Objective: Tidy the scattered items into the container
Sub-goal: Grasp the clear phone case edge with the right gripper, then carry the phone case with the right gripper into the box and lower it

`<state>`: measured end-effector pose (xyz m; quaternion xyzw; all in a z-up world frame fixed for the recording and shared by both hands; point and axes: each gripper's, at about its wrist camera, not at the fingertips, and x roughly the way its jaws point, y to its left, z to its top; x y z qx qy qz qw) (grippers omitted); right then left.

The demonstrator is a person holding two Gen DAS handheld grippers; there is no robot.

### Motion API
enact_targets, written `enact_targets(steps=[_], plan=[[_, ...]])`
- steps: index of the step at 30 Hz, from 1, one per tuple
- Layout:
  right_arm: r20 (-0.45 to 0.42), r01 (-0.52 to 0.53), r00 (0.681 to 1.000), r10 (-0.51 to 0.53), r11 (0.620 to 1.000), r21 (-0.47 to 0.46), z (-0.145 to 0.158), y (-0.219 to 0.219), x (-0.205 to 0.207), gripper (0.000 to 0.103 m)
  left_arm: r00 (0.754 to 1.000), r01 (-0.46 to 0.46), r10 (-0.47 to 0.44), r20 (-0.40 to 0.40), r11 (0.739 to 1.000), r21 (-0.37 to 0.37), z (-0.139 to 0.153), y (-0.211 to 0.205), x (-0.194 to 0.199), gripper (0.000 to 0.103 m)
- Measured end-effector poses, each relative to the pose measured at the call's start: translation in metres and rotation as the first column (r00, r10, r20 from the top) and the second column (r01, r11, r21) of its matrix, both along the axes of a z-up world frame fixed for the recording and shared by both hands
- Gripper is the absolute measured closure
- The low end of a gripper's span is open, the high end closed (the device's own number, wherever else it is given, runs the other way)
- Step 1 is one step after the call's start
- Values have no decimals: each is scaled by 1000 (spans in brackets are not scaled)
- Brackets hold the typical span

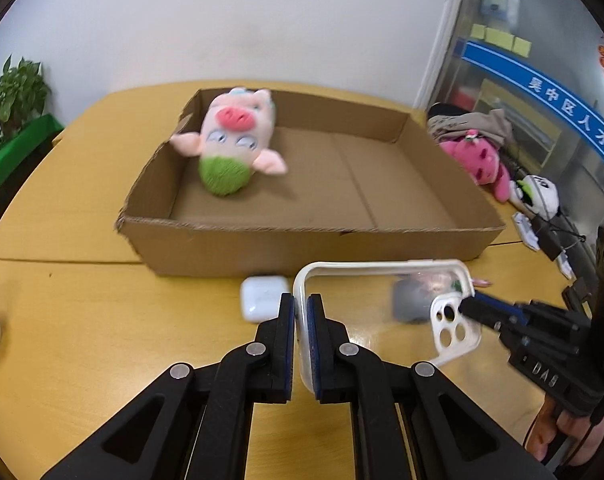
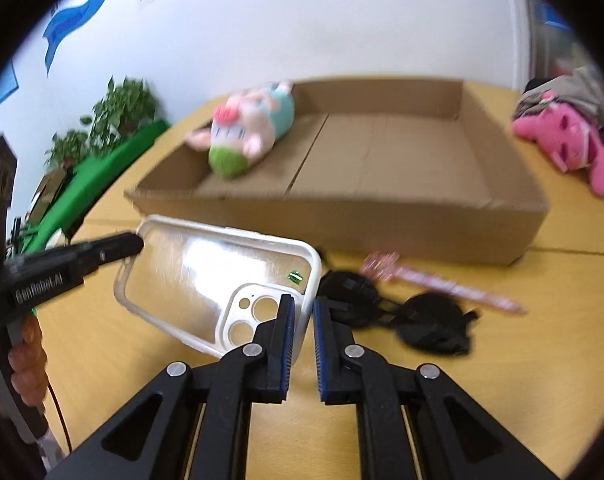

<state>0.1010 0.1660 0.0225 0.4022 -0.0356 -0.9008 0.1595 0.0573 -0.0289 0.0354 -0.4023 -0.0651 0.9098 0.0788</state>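
Note:
A clear phone case with a white rim [image 1: 381, 265] hangs just above the yellow table in front of the cardboard box [image 1: 262, 248]. My left gripper [image 1: 300, 308] is shut on its plain short end. My right gripper [image 1: 467, 306] comes in from the right and pinches the end with the camera cut-out. In the right wrist view the right gripper [image 2: 303, 304] is shut on the phone case [image 2: 206, 264] at the camera corner, and the left gripper [image 2: 130, 244] bites the far end. A pink pig plush [image 1: 230, 140] lies in the box's far left corner.
A white earbud case [image 1: 262, 298] and a grey object [image 1: 409, 304] lie on the table under the phone case. Black sunglasses [image 2: 421, 320] and a pink pen [image 2: 441, 284] lie before the box [image 2: 381, 224]. A pink plush [image 2: 561, 140] and clothes sit right of it.

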Motion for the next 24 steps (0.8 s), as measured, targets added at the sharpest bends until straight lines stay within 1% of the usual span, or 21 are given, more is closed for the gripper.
enact_targets(steps=[3, 7, 9, 11, 13, 14, 16, 17, 19, 21, 24], plan=[[-31, 22, 999, -21, 1000, 17, 11, 3, 2, 95, 1000, -1, 1, 3, 1000, 21, -8, 1, 0, 97], [-50, 2, 999, 0, 999, 46, 17, -10, 2, 95, 998, -63, 64, -6, 996, 68, -17, -15, 10, 97], [-56, -20, 998, 23, 998, 58, 19, -18, 0, 96, 996, -84, 86, -23, 993, 85, -12, -25, 16, 97], [-65, -46, 997, 51, 997, 66, 24, -29, -6, 96, 994, -99, 104, -43, 989, 107, -3, -37, 20, 97], [-71, -65, 995, 69, 996, 53, 29, -36, -11, 96, 990, -116, 124, -64, 986, 116, 12, -47, 19, 97], [-75, -77, 994, 80, 996, 43, 32, -39, -15, 96, 989, -120, 128, -74, 987, 107, 18, -48, 17, 97], [-88, -84, 992, 86, 996, 24, 37, -41, -20, 96, 986, -122, 129, -104, 990, 67, 32, -46, 9, 97], [-97, -87, 991, 89, 996, 24, 39, -42, -23, 96, 985, -115, 119, -122, 992, 45, 41, -42, 3, 97], [-106, -76, 991, 77, 997, 12, 40, -38, -31, 96, 985, -91, 94, -143, 995, 28, 51, -35, -9, 97], [-102, -54, 993, 52, 999, -10, 38, -27, -41, 96, 987, -70, 70, -144, 998, 9, 55, -25, -22, 97], [-100, -12, 995, 9, 999, -30, 35, -8, -55, 96, 991, -53, 49, -121, 998, -27, 54, -2, -45, 97]])
